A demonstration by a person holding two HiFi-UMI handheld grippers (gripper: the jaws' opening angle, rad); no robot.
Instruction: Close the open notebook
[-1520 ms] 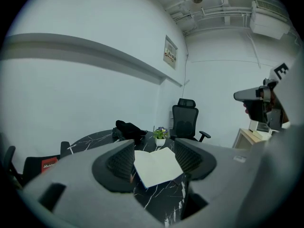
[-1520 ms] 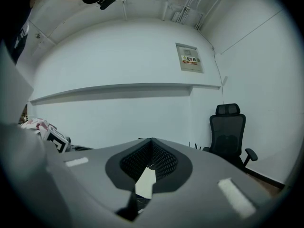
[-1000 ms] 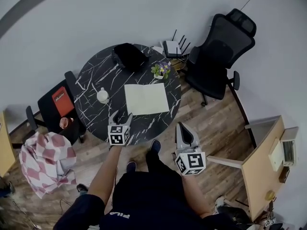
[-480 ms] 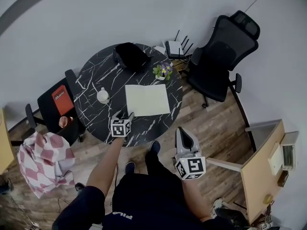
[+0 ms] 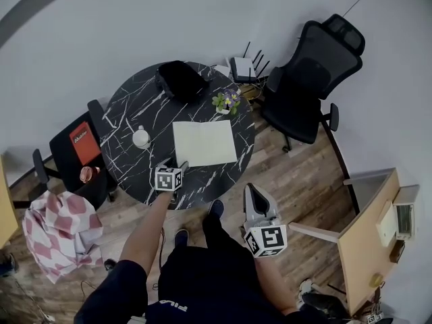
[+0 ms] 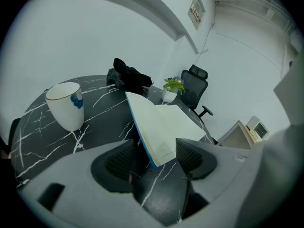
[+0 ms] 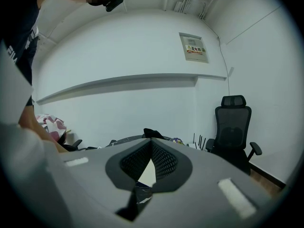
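Notebook on round marbled table; left hand-held gripper spread, right hand-held gripper closed.

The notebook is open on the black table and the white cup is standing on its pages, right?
Not quite. The notebook does lie open on the black table, but the white cup stands on the bare tabletop to its left, apart from the pages. The head view shows the gap between them.
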